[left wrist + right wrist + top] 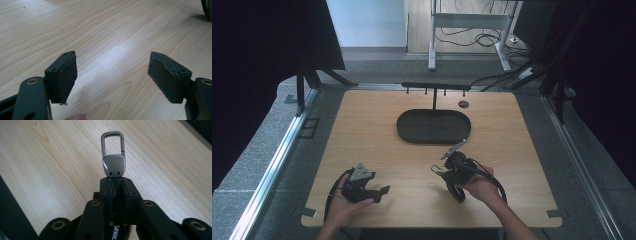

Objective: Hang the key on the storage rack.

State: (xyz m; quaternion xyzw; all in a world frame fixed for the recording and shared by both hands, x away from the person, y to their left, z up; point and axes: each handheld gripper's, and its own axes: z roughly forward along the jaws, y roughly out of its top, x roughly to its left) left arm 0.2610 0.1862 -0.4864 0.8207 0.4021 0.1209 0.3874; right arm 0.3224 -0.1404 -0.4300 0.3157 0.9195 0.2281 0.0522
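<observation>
Right gripper [115, 185] clamping keychain [113, 157], tray [433, 126] bare

A: The table [362, 130] looks like pale wood, or a wood-grain laminate, smooth with a soft sheen where light falls.

B: And the clip [113, 157]?

A: Metal. Its plate is polished and catches a bright glint; the loop above is duller grey, and the strap below it looks dark and matt.

B: The pads [67, 77]?

A: Matt black, rubbery, frayed and cracked at the edges. The jaw arms look like smooth black plastic with brassy rivets.

B: The tray [433, 126]?

A: Dark and matt.
</observation>
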